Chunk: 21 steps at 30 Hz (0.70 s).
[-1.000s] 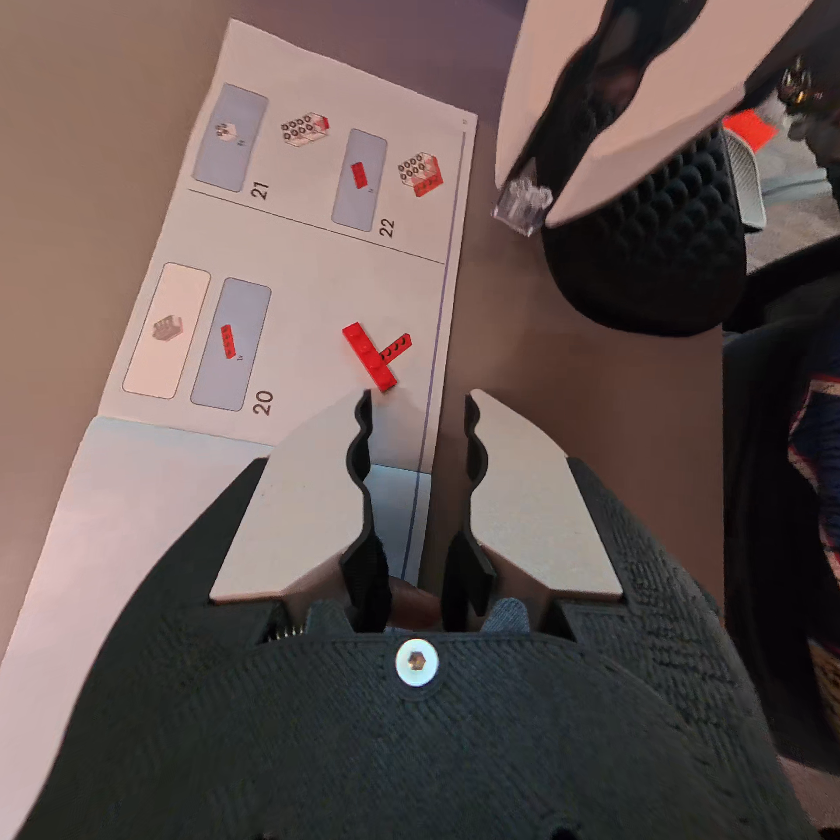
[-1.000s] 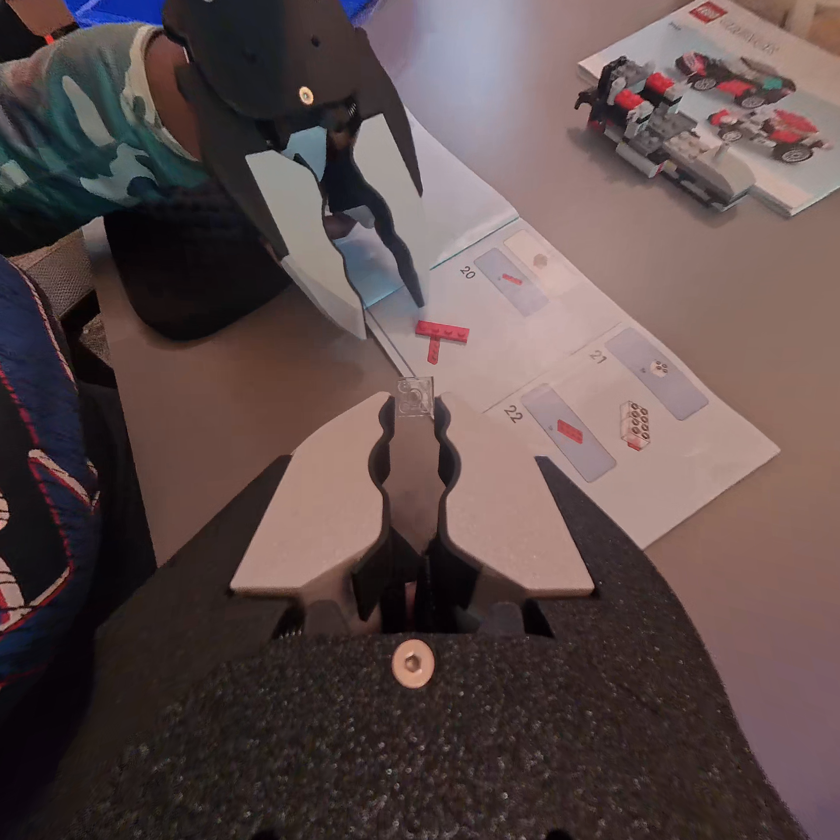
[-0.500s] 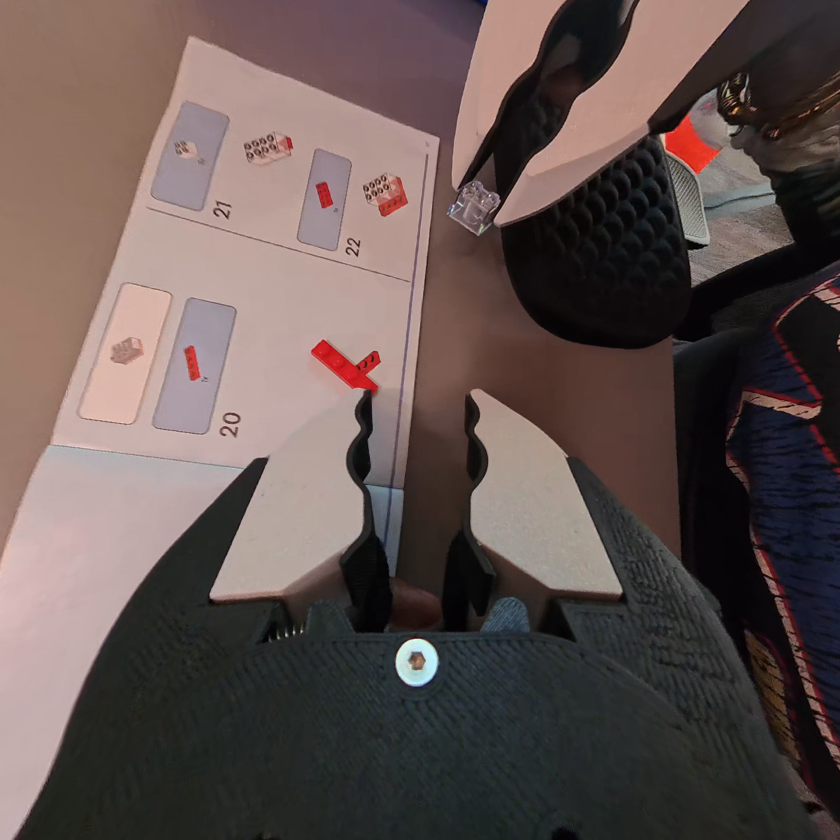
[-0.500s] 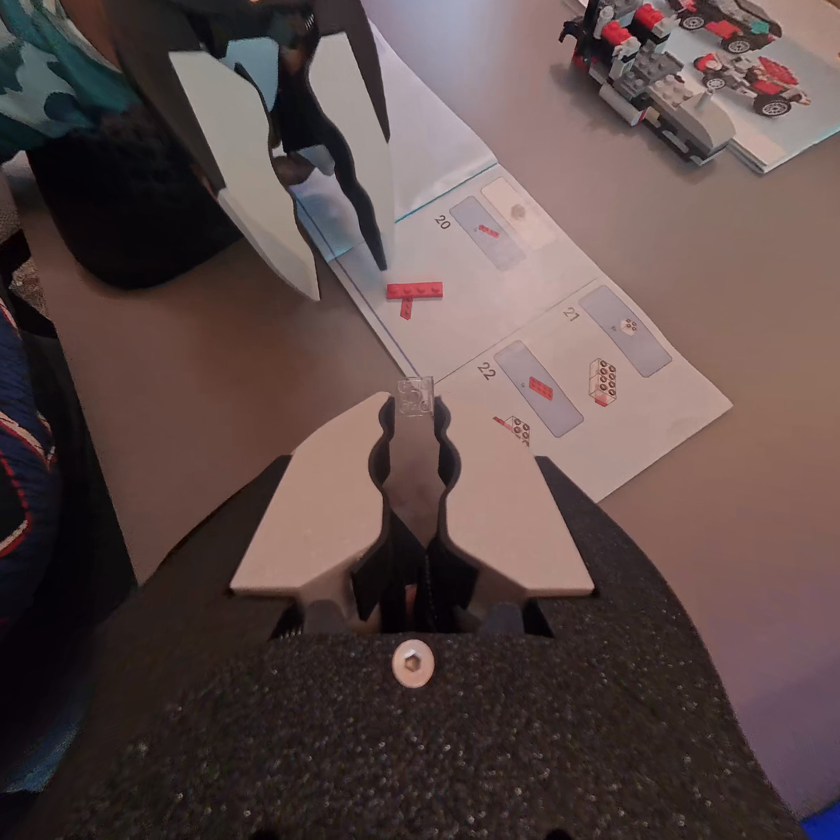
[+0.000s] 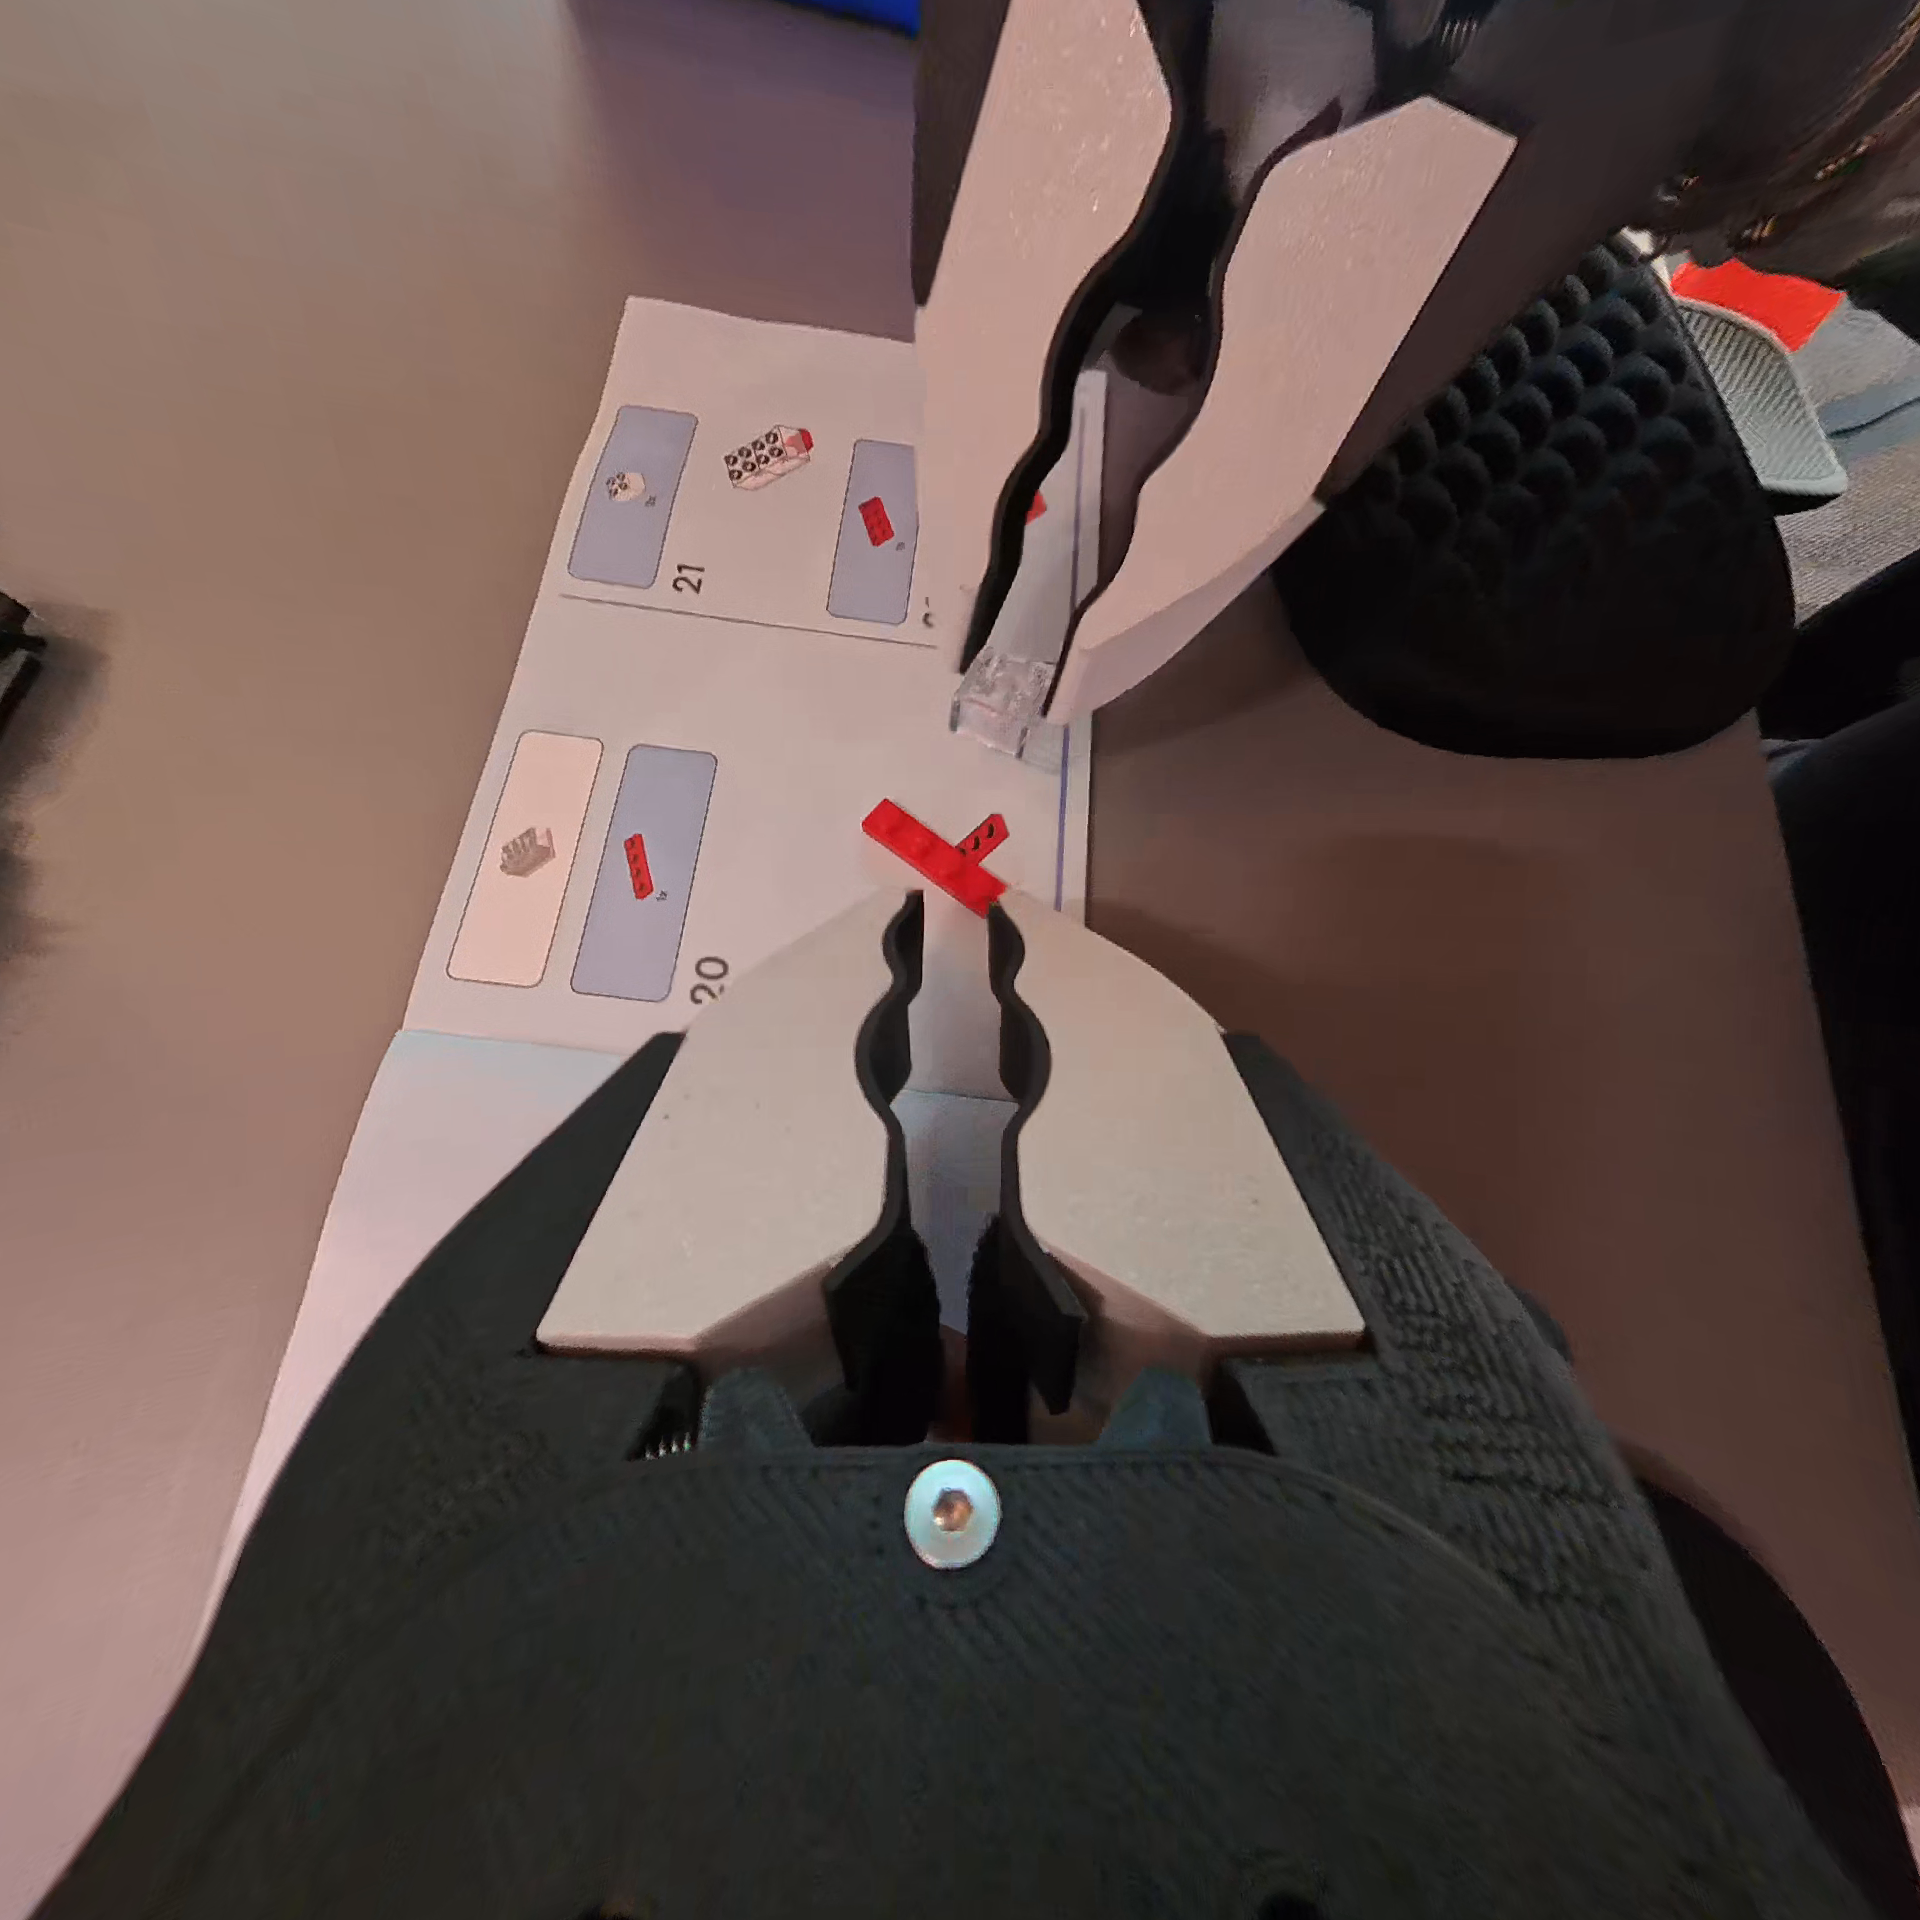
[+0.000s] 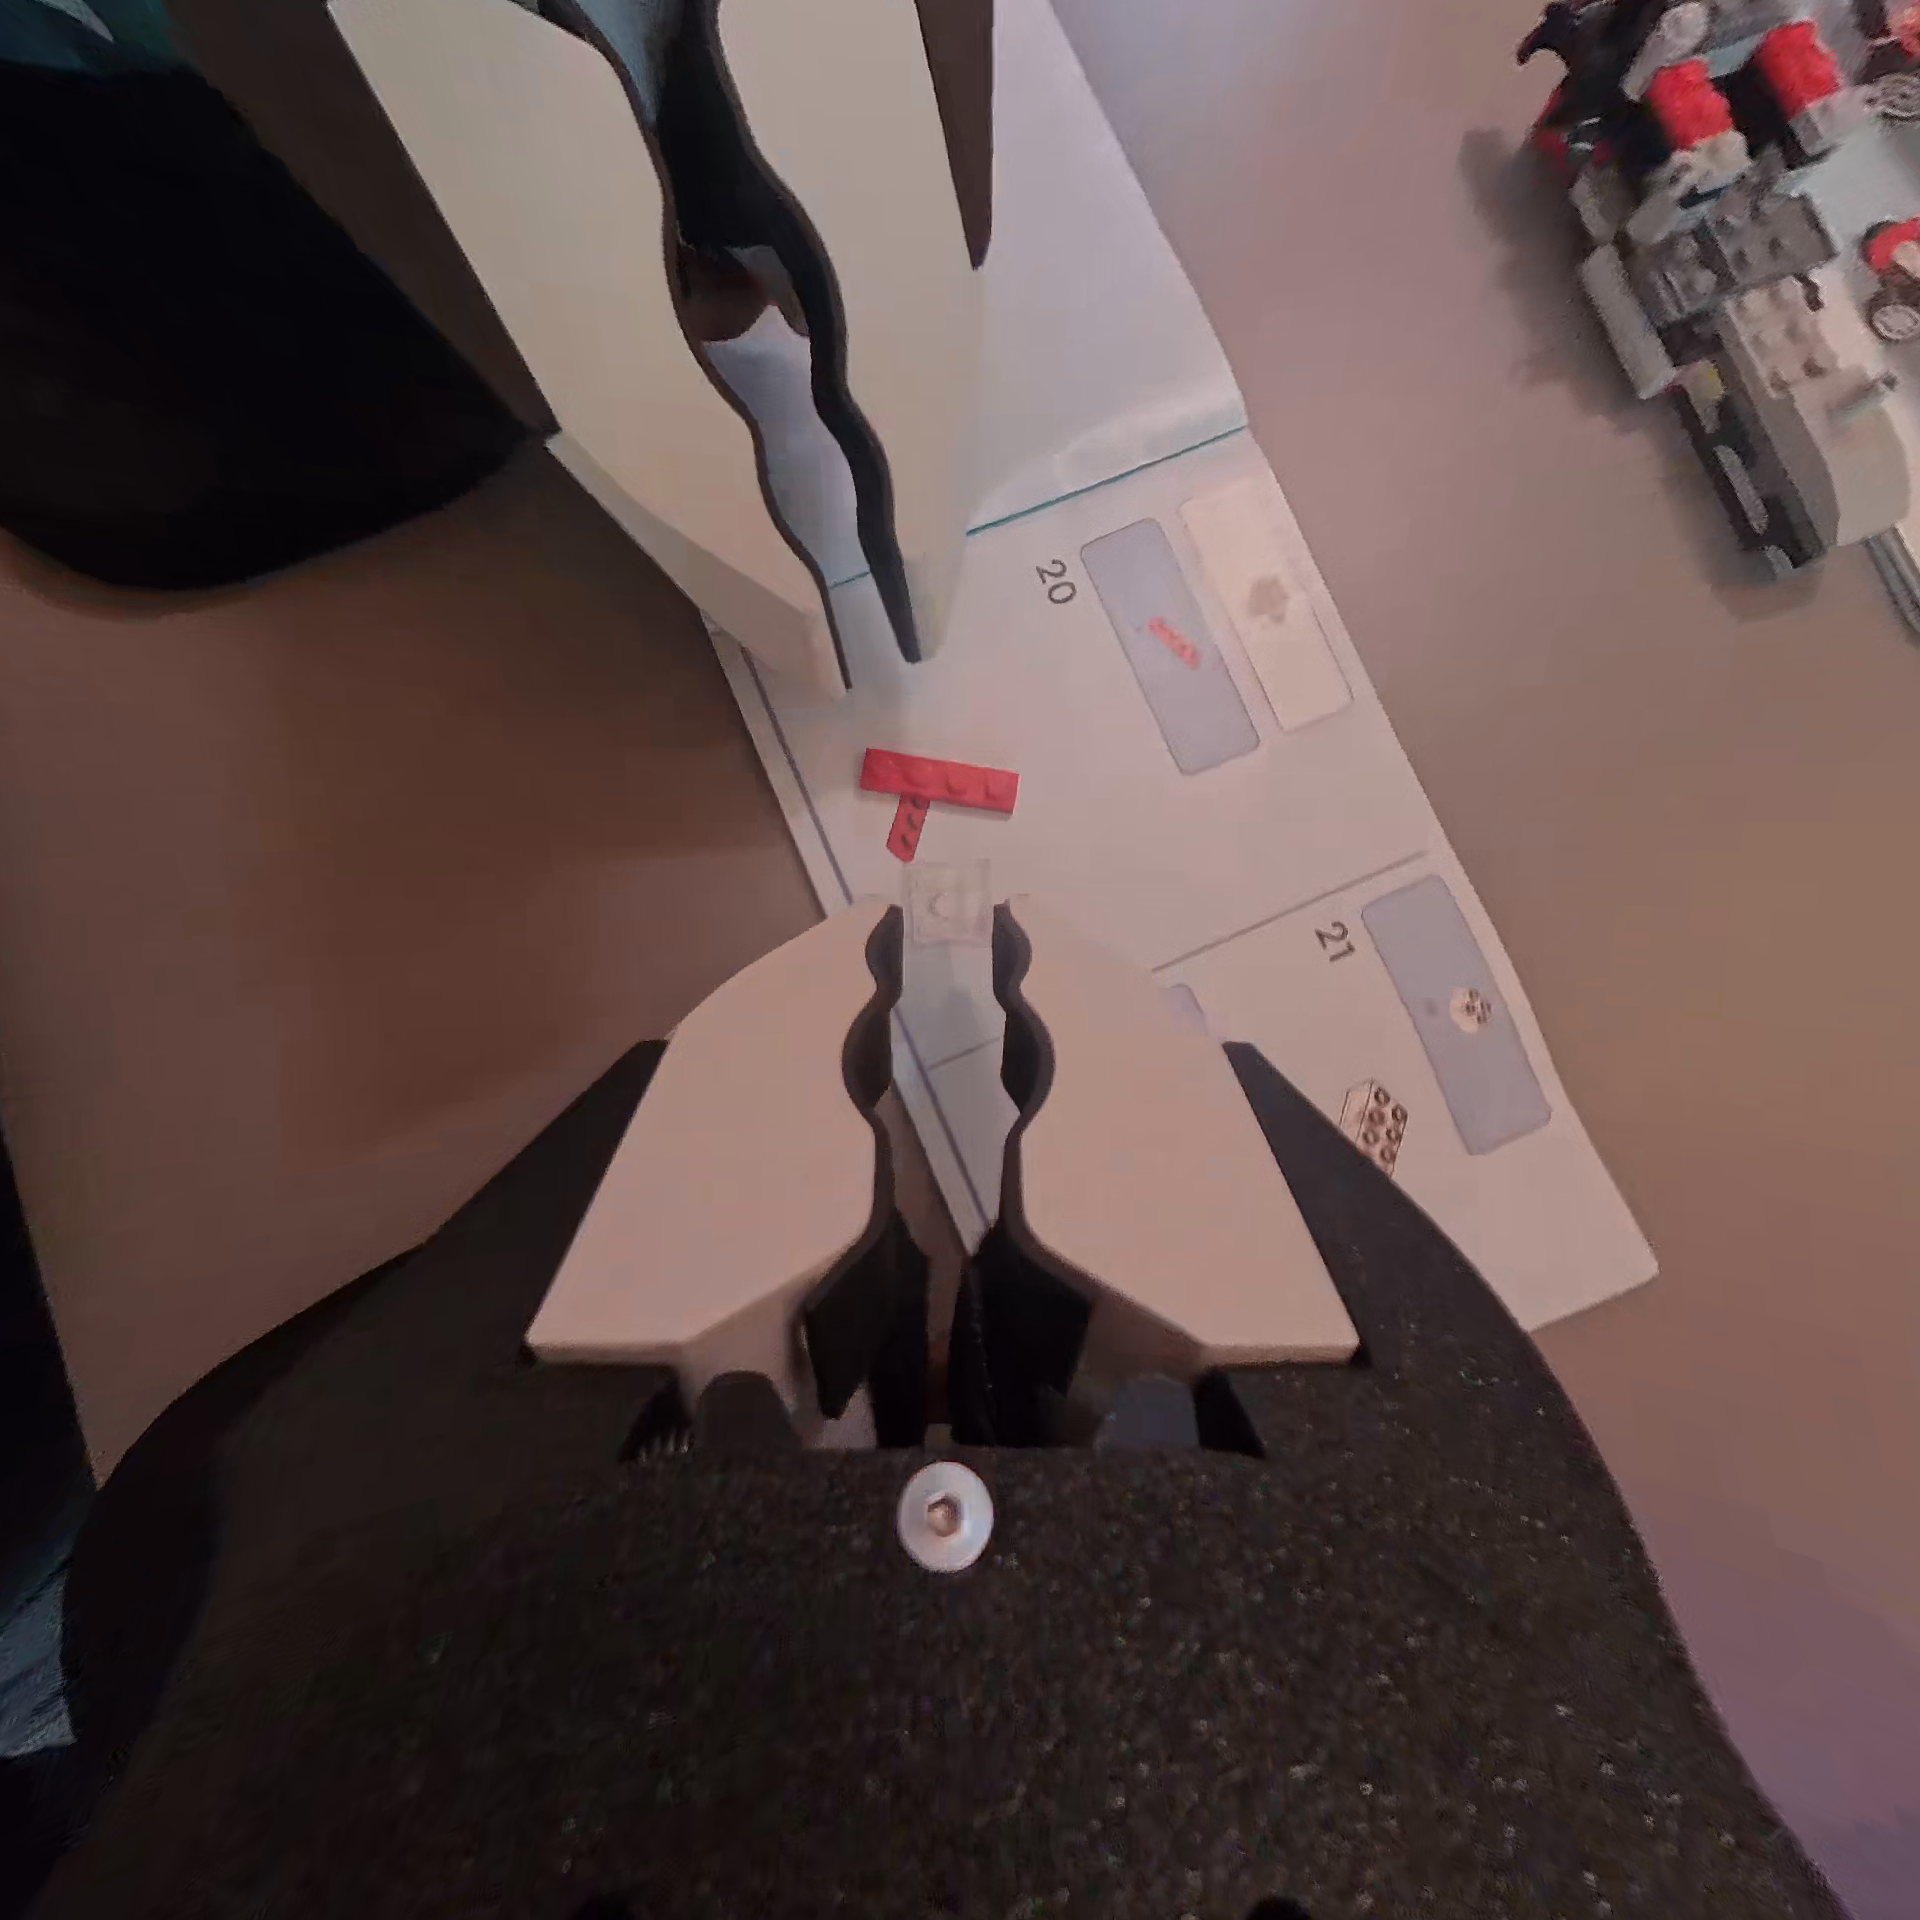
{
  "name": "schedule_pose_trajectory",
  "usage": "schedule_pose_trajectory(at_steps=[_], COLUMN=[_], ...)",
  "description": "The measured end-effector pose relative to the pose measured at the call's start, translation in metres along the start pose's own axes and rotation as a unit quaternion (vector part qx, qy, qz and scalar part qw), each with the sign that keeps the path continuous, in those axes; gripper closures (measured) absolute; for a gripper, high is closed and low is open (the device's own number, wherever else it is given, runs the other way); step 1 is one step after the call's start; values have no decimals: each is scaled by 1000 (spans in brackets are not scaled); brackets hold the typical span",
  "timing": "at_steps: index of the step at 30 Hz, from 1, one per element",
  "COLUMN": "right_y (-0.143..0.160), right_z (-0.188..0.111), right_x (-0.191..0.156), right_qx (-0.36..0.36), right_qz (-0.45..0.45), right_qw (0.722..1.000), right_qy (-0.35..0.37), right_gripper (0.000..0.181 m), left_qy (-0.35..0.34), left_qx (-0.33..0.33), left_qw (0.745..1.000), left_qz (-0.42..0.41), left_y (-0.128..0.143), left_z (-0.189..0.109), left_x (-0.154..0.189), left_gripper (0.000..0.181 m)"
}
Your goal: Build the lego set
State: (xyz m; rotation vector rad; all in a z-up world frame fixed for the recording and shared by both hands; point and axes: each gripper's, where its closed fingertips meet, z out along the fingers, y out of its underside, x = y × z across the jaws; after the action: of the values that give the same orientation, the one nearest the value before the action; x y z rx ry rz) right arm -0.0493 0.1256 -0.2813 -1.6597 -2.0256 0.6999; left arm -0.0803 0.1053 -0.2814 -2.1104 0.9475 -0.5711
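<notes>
Right wrist view: right gripper (image 6: 943, 910) pinches the clear brick (image 6: 945, 906); left gripper (image 5: 954, 908), fingers slightly parted and empty, should steady the red plate (image 5: 933, 858) during seating.

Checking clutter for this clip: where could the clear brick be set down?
Free: bare table left of the instruction sheet, and between sheet and built lego car. Crowded: around the red T-shaped plates, where the left gripper and right gripper with the clear brick converge.
</notes>
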Motion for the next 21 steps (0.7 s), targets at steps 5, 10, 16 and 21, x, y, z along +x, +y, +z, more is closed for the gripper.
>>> schedule_pose_trajectory(at_steps=[5,10,16,21], right_y=[-10,-13,-11,-10], right_z=[11,16,19,20], right_x=[3,8,7,8], right_qx=[-36,-57,-79,-90], right_qz=[-15,-14,28,39], right_qw=[999,998,996,995], right_qy=[-2,17,19,27], right_gripper=[165,165,165,165], left_qy=[15,21,26,30], left_qx=[-5,-4,4,3], left_qw=[1000,999,999,999], left_qz=[-18,-26,-36,-43], left_y=[7,9,8,8], left_z=[1,0,-1,1], left_x=[2,3,4,5], left_gripper=[170,170,170,170])
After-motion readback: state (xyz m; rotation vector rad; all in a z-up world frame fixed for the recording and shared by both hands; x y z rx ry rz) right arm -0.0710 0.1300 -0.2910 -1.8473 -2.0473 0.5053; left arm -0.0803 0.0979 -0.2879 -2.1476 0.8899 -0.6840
